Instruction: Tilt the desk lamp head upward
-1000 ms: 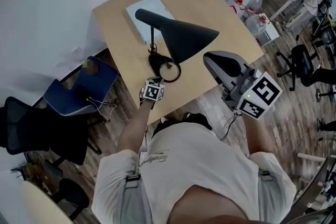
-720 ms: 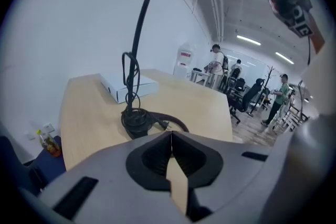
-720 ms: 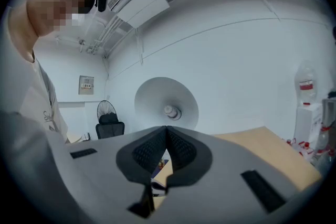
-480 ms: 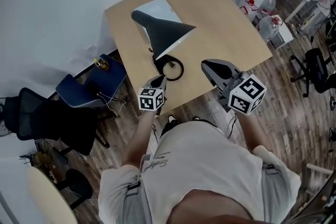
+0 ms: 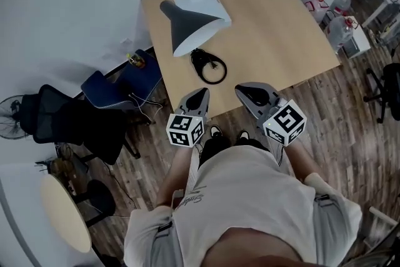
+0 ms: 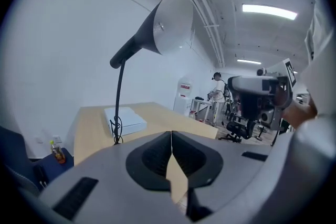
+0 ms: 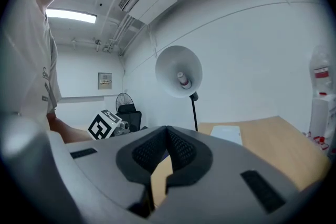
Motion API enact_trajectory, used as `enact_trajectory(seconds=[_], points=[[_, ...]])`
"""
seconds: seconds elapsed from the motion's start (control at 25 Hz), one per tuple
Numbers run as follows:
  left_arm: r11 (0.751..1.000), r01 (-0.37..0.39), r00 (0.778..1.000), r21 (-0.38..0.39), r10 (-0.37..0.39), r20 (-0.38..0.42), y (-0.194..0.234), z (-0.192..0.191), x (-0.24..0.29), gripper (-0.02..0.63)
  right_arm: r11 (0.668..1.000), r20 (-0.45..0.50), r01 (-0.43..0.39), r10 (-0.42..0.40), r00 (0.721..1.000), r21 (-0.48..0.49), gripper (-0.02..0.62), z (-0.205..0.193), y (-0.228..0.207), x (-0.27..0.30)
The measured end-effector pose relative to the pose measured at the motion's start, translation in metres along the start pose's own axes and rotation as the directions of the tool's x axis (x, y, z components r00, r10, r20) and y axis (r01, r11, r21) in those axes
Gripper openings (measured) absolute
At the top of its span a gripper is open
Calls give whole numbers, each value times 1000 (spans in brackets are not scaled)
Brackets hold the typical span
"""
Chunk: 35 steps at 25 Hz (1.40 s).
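Desk lamp head [image 5: 185,20] opens toward left gripper [image 5: 201,92] and right gripper [image 5: 241,90] (both closed, empty).

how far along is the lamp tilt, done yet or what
Done, it seems: the lamp head is tipped up, its open mouth and bulb showing in the right gripper view. In hand: nothing; the left gripper and right gripper are both shut, empty, clear of it near the table edge. Left: probably nothing.
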<state>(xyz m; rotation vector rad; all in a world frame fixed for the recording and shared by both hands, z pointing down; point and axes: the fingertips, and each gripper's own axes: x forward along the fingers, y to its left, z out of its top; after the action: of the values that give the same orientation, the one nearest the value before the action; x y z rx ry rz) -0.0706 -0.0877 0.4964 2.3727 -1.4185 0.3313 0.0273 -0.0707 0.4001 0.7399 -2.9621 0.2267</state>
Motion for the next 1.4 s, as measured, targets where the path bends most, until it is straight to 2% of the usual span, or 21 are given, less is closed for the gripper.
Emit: enact_trajectory(seconds=[0.12, 0.28, 0.6, 0.92, 1.04, 1.4], points=[[1000, -12, 1000, -3, 12, 15, -18, 0, -13, 15, 1000, -3, 3, -3, 1000, 22, -5, -13, 4, -9], [999, -9, 1000, 43, 9, 1, -31, -4, -25, 15, 997, -16, 24, -23, 1000, 74, -5, -28, 5, -15], [998, -4, 1000, 59, 3, 26, -28, 10, -44, 15, 989, -7, 89, -89, 996, 119, -5, -39, 7, -16], [994, 10, 994, 108, -22, 110, -14, 46, -61, 15, 988, 23, 150, -151, 988, 32, -5, -28, 11, 2], [994, 7, 990, 108, -22, 138, -7, 57, -64, 15, 989, 33, 150, -150, 988, -1, -5, -17, 14, 10], [996, 5, 987, 92, -19, 158, 4, 60, -69, 15, 988, 45, 153, -151, 987, -30, -5, -4, 19, 20]])
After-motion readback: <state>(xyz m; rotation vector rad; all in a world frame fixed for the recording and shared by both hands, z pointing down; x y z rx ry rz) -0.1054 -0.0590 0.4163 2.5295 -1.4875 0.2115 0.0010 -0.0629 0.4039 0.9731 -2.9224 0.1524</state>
